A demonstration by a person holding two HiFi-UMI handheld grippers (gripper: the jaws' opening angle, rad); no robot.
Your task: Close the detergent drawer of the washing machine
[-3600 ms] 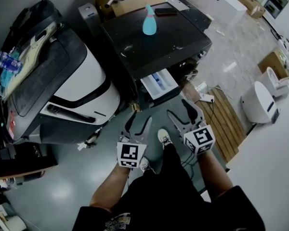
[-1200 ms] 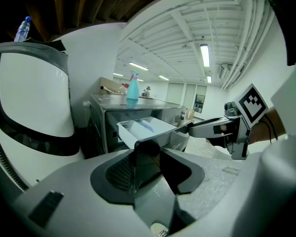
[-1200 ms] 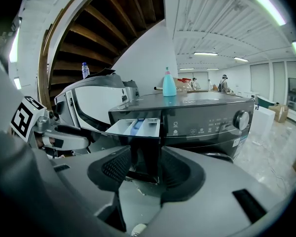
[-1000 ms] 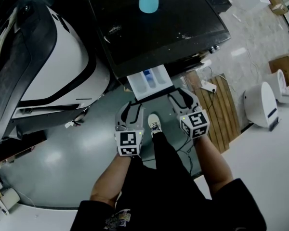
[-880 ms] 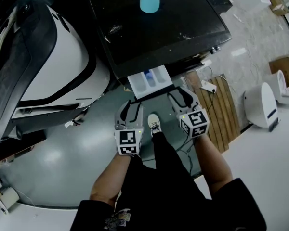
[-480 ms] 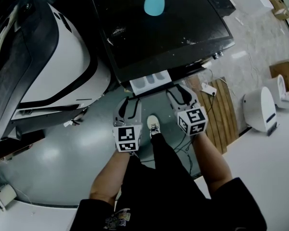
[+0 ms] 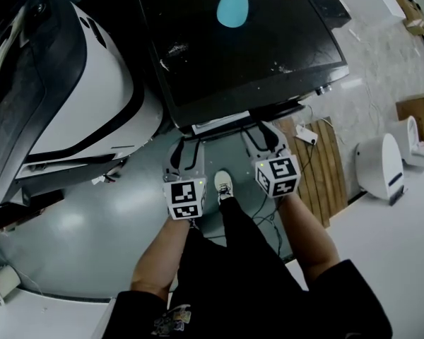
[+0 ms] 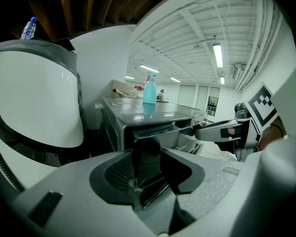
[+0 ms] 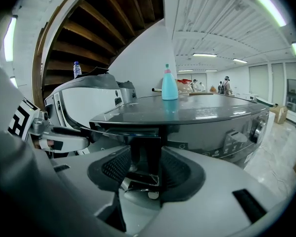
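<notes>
Detergent drawer (image 7: 222,121) is almost shut in head view: only a thin white strip shows under the near edge of the dark washing machine (image 7: 247,55). A teal spray bottle (image 7: 232,6) stands on the far part of its top. Left claw (image 7: 186,147) and right claw (image 7: 263,134) sit at the drawer's left and right ends.
Left gripper view: claw released, jaws apart, dark drawer front in the gap.
Right gripper view: claw also released, jaws apart, drawer front between them.
</notes>
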